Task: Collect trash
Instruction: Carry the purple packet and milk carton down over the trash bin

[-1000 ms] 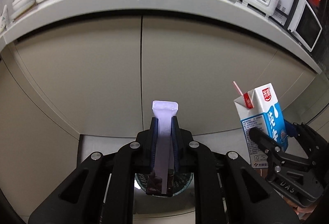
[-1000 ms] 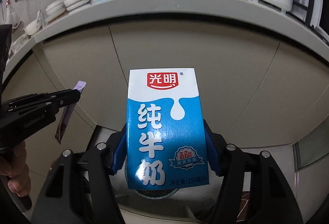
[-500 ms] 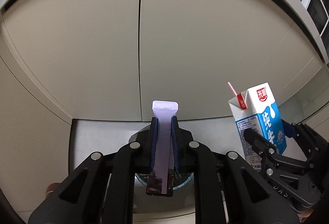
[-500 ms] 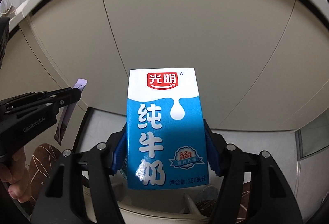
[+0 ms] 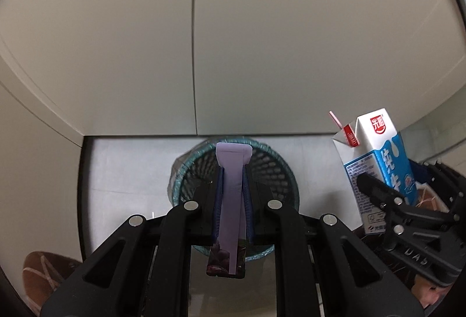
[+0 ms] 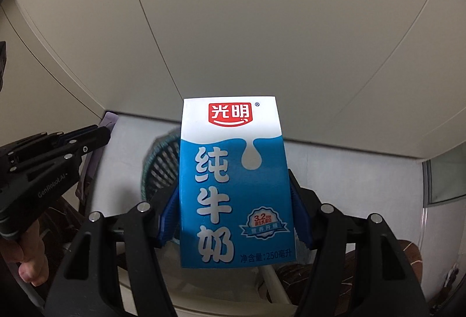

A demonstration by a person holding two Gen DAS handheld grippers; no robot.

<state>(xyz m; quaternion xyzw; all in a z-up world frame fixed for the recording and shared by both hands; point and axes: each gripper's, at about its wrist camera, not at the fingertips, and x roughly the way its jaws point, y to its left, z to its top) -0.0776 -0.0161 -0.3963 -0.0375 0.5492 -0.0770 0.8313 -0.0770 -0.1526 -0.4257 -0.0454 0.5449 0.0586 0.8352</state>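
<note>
two grippers hang above a mesh waste basket. left gripper, directly over it, pinches an upright lilac wrapper; right gripper, offset rightward, clamps a milk carton.

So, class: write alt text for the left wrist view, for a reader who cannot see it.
The left gripper pinches a flat lilac wrapper above a round mesh waste bin on a pale floor, with cabinet doors behind. At right, the right gripper holds a blue-and-white milk carton with a straw.
</note>
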